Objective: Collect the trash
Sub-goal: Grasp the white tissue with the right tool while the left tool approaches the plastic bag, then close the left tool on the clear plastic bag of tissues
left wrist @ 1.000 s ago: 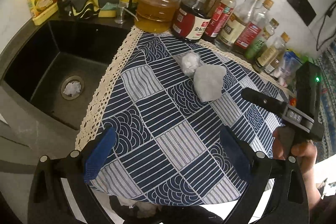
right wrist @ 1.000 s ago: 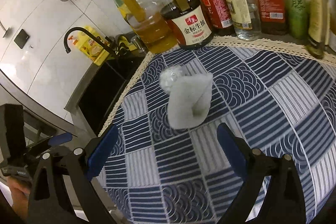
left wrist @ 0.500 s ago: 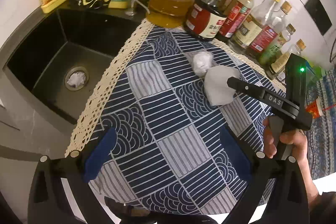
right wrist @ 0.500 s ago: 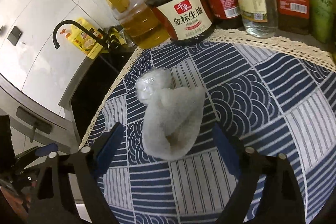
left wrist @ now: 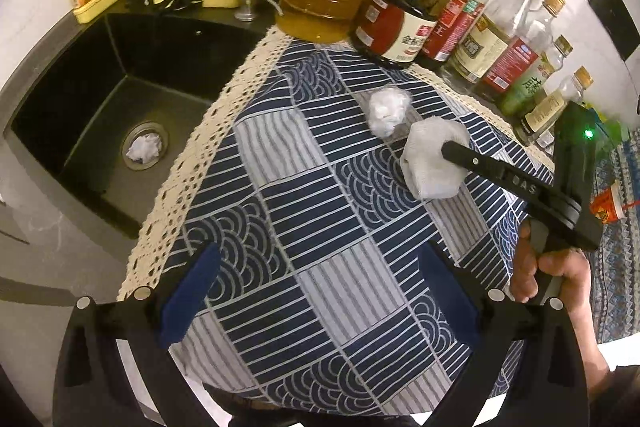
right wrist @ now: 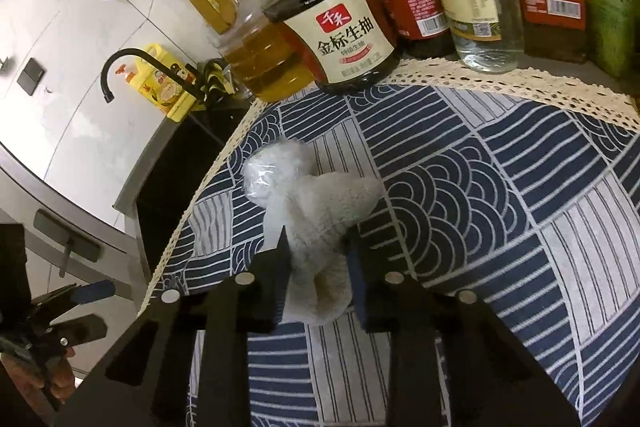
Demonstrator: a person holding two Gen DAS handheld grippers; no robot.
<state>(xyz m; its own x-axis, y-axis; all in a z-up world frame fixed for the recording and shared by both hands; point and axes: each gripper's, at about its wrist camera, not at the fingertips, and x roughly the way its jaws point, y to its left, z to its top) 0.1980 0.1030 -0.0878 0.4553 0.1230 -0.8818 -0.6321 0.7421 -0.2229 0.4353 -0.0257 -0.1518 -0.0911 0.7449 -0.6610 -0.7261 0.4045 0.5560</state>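
Landmark: blue-and-white patterned cloth with cream lace edging [left wrist: 320, 219], spread over the counter; every place below is relative to it.
Right gripper: your right gripper [right wrist: 316, 247] has its jaws closing on the crumpled white paper towel wad [right wrist: 320, 211]; both black fingers flank its near end and look pressed in, wad squeezed narrower there.
Wad place: middle of the cloth toward its far side, resting on the fabric, not lifted.
Left gripper: your left gripper [left wrist: 316, 291] has its blue-padded jaws spread wide with nothing between them, hovering over the cloth's near edge.
Second trash: small crumpled clear-plastic-and-white ball [left wrist: 389, 109], on the cloth just beyond the wad, touching it in the right wrist view, untouched.
Third trash: white crumpled paper in the black sink's drain [left wrist: 144, 148], off the cloth's left lace edge.
Progress: early. One piece being gripped, nothing carried away; no bin in view.
Left to do: lift the wad, drop it off, then the ball, probably the drain paper.
Change from a second ago: right jaws stood wide and short of the wad; now they are around it and nearly together. You brought that gripper forward and lower. Left gripper much the same, open.
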